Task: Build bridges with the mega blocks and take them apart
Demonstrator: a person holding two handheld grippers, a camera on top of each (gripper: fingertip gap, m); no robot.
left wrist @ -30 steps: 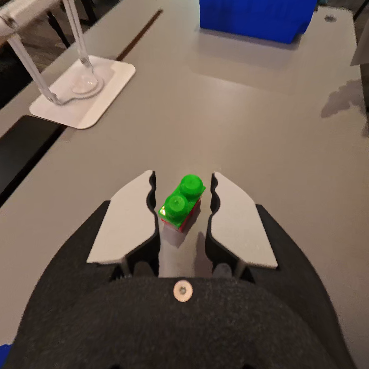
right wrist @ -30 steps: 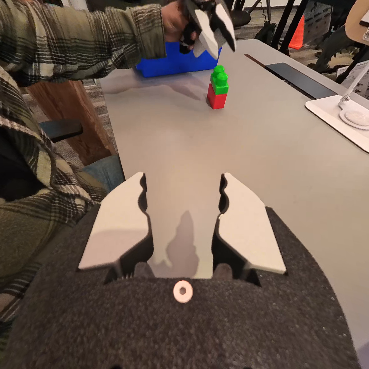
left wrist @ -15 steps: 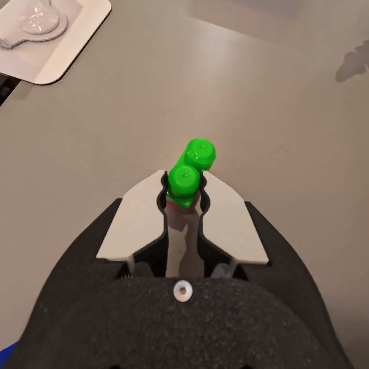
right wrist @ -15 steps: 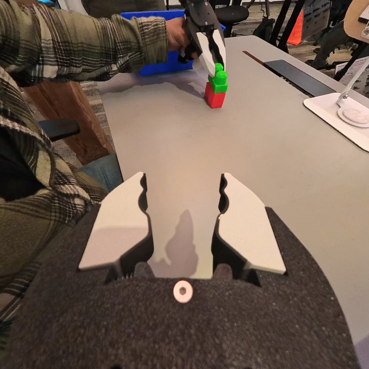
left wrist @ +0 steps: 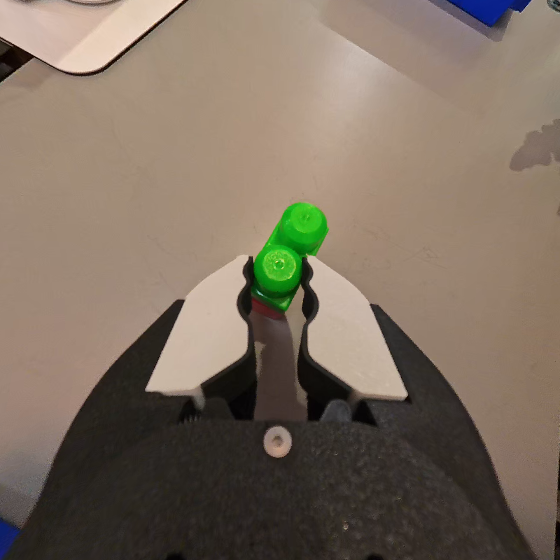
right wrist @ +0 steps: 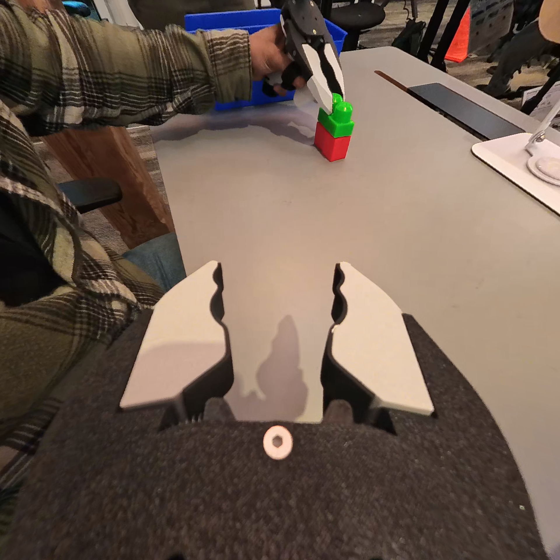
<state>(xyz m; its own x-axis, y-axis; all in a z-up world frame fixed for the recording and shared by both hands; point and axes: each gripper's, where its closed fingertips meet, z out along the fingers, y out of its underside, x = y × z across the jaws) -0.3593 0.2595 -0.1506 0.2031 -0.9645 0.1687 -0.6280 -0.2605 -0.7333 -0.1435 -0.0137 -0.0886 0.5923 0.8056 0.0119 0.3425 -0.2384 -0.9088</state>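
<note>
Left gripper: jaws narrowed, pinching the near stud of the green block. Green block is sitting atop the red block, upright on the grey table. Right gripper: jaws gaping wide, holding nothing, hovering well apart.

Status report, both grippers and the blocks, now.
Left gripper shut on green block's near stud. Right gripper open, empty, low over table. Green block sits on red block. Nothing in the way.
</note>
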